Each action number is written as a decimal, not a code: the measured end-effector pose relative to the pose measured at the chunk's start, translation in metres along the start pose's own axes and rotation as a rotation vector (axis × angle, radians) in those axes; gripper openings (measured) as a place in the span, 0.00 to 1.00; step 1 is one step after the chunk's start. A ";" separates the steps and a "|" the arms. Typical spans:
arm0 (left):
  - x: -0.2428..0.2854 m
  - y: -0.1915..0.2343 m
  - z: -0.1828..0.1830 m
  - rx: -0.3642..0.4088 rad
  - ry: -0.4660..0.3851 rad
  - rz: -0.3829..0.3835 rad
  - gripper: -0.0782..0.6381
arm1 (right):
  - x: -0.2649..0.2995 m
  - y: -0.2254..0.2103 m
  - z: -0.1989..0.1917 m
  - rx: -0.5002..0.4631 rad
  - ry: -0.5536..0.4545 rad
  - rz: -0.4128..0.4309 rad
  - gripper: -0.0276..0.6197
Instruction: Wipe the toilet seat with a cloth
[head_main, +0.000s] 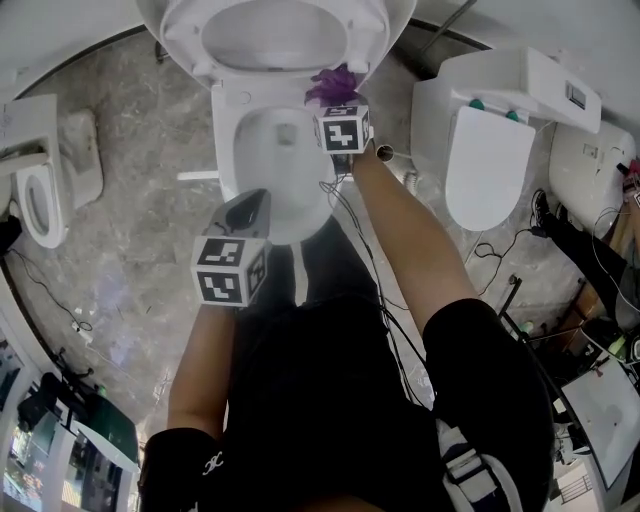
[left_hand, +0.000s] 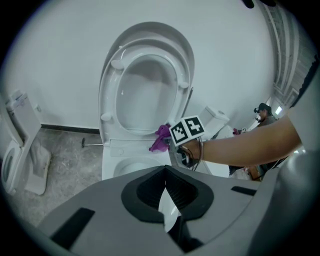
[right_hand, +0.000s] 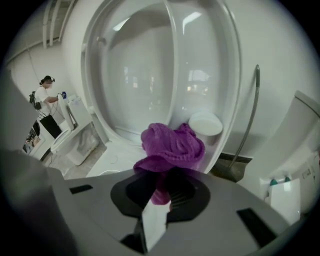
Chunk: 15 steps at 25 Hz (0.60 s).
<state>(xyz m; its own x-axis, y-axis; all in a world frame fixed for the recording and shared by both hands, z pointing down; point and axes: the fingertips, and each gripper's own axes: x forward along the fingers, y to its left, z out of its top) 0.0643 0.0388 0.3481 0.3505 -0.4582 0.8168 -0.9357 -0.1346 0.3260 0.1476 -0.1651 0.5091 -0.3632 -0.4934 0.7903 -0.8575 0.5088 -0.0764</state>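
Note:
A white toilet stands ahead with its seat and lid raised against the wall. My right gripper is shut on a bunched purple cloth at the lower right edge of the raised seat. In the right gripper view the purple cloth bulges out of the jaws, close to the seat's round bumper. My left gripper hangs shut and empty over the front of the bowl. The left gripper view shows the raised seat, the purple cloth and the right gripper.
A second toilet stands to the right and a third to the left. Cables trail over the grey stone floor. A person stands far off in the right gripper view. A metal pipe runs down beside the seat.

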 end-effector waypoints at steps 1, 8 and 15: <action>-0.002 -0.003 0.007 0.010 -0.008 -0.001 0.12 | -0.012 0.004 0.000 0.003 -0.013 0.015 0.13; -0.029 -0.030 0.073 0.103 -0.105 -0.013 0.12 | -0.122 0.013 0.027 0.071 -0.141 0.070 0.13; -0.066 -0.054 0.150 0.243 -0.209 0.017 0.12 | -0.219 0.001 0.077 0.099 -0.237 0.088 0.13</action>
<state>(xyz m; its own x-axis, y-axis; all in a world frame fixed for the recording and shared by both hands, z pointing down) 0.0853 -0.0557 0.2054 0.3430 -0.6292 0.6975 -0.9321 -0.3199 0.1697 0.1985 -0.1112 0.2888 -0.5027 -0.6078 0.6146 -0.8463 0.4911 -0.2065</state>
